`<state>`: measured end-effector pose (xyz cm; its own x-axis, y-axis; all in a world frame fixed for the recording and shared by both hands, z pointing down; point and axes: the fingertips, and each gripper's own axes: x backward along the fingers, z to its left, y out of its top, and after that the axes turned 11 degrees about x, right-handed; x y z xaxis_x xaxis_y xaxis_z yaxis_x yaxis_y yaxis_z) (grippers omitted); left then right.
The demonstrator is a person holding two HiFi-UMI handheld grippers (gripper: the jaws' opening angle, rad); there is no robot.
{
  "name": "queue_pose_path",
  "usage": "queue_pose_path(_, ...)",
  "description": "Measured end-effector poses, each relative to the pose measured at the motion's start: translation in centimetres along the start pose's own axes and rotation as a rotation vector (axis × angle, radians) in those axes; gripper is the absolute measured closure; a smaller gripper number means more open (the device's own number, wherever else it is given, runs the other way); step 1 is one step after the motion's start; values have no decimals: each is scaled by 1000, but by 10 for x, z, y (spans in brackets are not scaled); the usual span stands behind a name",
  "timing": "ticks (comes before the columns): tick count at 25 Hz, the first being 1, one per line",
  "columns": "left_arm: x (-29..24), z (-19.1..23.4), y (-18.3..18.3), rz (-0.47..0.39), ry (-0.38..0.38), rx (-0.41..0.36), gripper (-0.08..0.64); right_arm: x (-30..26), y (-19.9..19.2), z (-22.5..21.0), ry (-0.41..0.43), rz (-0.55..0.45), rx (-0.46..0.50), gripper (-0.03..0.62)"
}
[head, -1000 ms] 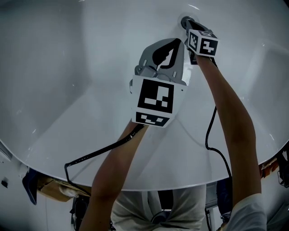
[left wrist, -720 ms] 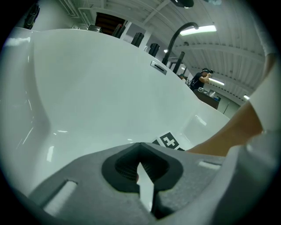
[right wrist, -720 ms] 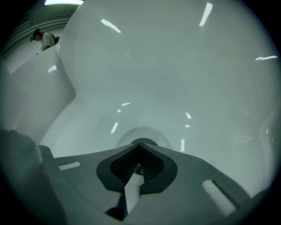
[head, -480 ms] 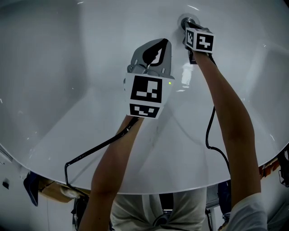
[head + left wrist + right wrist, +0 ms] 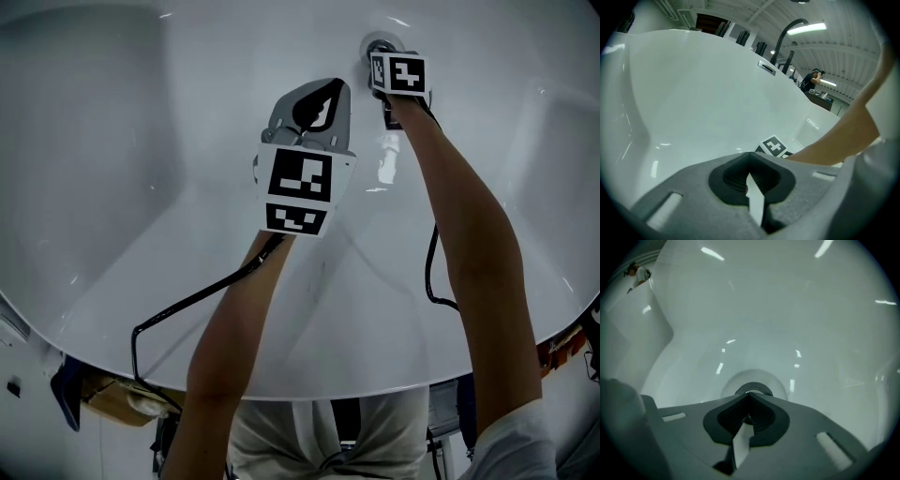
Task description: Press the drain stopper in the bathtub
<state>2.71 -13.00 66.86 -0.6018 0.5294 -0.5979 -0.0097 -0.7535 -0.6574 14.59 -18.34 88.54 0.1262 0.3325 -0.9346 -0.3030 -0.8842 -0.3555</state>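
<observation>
The round metal drain stopper (image 5: 378,43) sits in the floor of the white bathtub (image 5: 141,141) at the far end. My right gripper (image 5: 383,54) is right over it, jaws shut with nothing between them, and its marker cube (image 5: 398,74) hides the tips. In the right gripper view the stopper's dark ring (image 5: 753,389) shows just beyond the closed tips of the right gripper (image 5: 750,396); I cannot tell if they touch. My left gripper (image 5: 331,88) hovers shut and empty a little left of and short of the drain. From the left gripper (image 5: 751,157) I see the right cube (image 5: 774,146).
The curved tub walls rise on all sides, and the near rim (image 5: 281,386) runs across the bottom of the head view. Black cables (image 5: 187,305) trail from both grippers over that rim. A dark faucet (image 5: 787,35) and an overflow plate (image 5: 766,67) stand on the far edge.
Both grippers have moved toward the far end of the tub. The right one has come closer over the drain stopper, and the left one has shifted up and slightly left.
</observation>
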Motion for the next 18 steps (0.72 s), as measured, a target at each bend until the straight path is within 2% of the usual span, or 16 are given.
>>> queue_pose_path(2, 7, -3, 1, 3, -4, -14, 558, 9, 0, 1, -4, -48, -26, 589)
queue_pose_path(8, 24, -11, 3, 16, 1, -36, 558, 40, -1, 8, -26, -138, -4, 591)
queue_pose_path(12, 40, -25, 12, 18, -6, -60, 558, 65, -1, 9, -29, -167, -51, 591)
queue_pose_path(18, 70, -48, 39, -13, 4, -49, 558, 121, 8, 7, -65, -174, -74, 589)
